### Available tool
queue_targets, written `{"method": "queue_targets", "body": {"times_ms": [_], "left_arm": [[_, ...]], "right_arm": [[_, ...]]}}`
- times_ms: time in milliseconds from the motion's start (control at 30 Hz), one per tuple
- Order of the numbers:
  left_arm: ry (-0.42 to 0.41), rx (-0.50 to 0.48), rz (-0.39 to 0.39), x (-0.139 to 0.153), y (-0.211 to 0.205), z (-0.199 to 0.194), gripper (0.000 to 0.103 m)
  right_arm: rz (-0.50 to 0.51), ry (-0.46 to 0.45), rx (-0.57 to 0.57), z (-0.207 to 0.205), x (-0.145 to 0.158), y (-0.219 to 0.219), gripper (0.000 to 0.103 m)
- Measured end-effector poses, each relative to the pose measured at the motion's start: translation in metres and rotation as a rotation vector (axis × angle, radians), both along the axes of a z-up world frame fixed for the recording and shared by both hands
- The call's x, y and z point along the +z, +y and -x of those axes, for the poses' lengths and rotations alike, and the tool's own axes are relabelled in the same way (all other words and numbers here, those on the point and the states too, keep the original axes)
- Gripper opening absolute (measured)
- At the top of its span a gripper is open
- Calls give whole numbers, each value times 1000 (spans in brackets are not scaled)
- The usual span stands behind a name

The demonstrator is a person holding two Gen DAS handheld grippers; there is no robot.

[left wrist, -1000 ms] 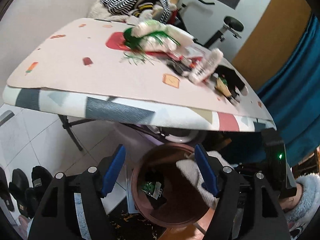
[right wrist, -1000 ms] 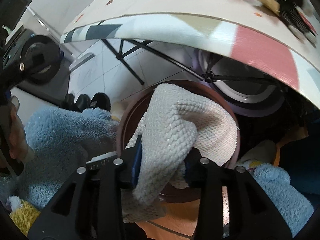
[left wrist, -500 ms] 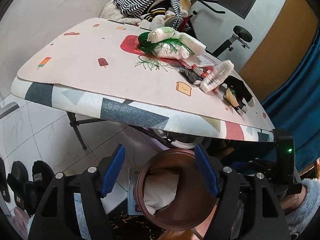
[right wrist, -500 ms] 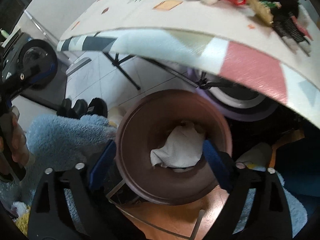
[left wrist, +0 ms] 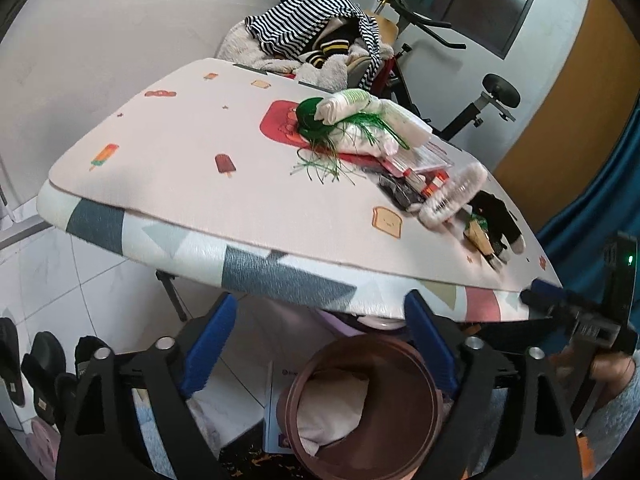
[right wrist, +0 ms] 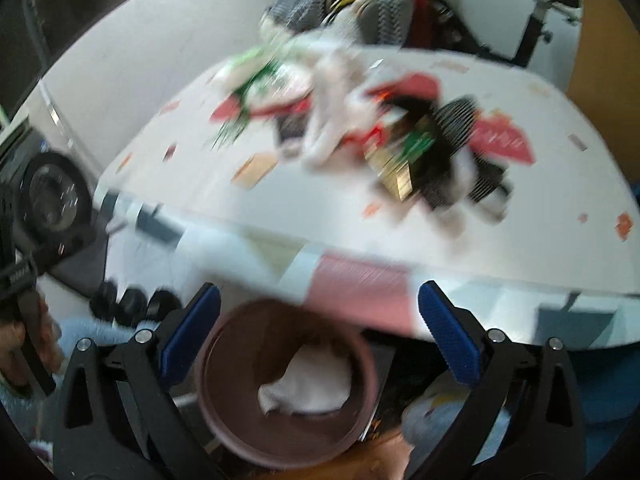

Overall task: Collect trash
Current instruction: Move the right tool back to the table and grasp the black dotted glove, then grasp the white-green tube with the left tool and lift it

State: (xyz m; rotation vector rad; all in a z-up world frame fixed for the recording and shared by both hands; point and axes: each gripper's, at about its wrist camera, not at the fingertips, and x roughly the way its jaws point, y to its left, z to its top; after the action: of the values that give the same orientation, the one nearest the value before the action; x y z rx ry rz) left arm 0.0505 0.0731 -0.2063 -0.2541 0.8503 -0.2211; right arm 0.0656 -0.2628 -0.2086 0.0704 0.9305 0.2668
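A brown round bin point(left wrist: 362, 341) stands on the floor under the table edge, with a white knitted cloth point(left wrist: 334, 404) lying inside. My left gripper point(left wrist: 320, 302) hovers above it, its jaws opening with nothing between them. My right gripper point(right wrist: 320, 290) is open and empty above the same bin point(right wrist: 208, 380) and the cloth point(right wrist: 312, 386). On the patterned table point(left wrist: 192, 184) lies trash: green shredded ribbon with white bags point(left wrist: 352, 124), a crushed plastic bottle point(left wrist: 452, 196), a black glove point(left wrist: 496, 216) and small wrappers. The right wrist view is motion-blurred.
Striped clothes point(left wrist: 312, 36) are piled on a chair behind the table, beside an exercise bike point(left wrist: 484, 100). Dark shoes point(left wrist: 40, 364) sit on the tiled floor at the left. A blue curtain point(left wrist: 600, 208) hangs at the right. Folding table legs point(left wrist: 172, 292) stand near the bin.
The right gripper let go of the white cloth, which dropped into the bin, then opened wide and rose toward the tabletop. The left gripper lifted a little and its jaws spread.
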Motion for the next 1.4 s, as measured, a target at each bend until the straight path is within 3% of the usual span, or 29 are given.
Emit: {"method": "queue_targets", "body": {"times_ms": [100,233,400,567,633,700,900,1033,1200,1400], "left_arm": [[-1,6,-25,1,-3,-9,97],[-16,16,-91,4,-8,-20,97],[-52,45,-111,8,-9,-31,97],[-72,68,-120,14,-8,-38,97],[-82,73,-133,16,-8,-38,97],[-91,75,-136,17,-8,-38,97],[-106,77,-134,19,-9,-34,97],[-124,88,-130,23,-10,-30,97],[-107,82,-101,27,-10,-28,97],[-69,71,-102,28,-11,-27,97]], "right_arm": [[10,-27,-60,-19,8,-21,97],[35,-33,-126,-49,15,-44,97],[-26,-3,-169,-87,6,-61,96],[-157,65,-198,-112,-9,-77,62],[-165,70,-203,-116,-8,-79,32],[-160,54,-220,-118,-2,-83,9],[-167,-131,-276,-102,43,-101,8],[-178,-207,-240,-85,74,-102,8],[-154,-234,-138,-55,93,-83,8],[-149,-211,-51,-21,93,-58,8]]}}
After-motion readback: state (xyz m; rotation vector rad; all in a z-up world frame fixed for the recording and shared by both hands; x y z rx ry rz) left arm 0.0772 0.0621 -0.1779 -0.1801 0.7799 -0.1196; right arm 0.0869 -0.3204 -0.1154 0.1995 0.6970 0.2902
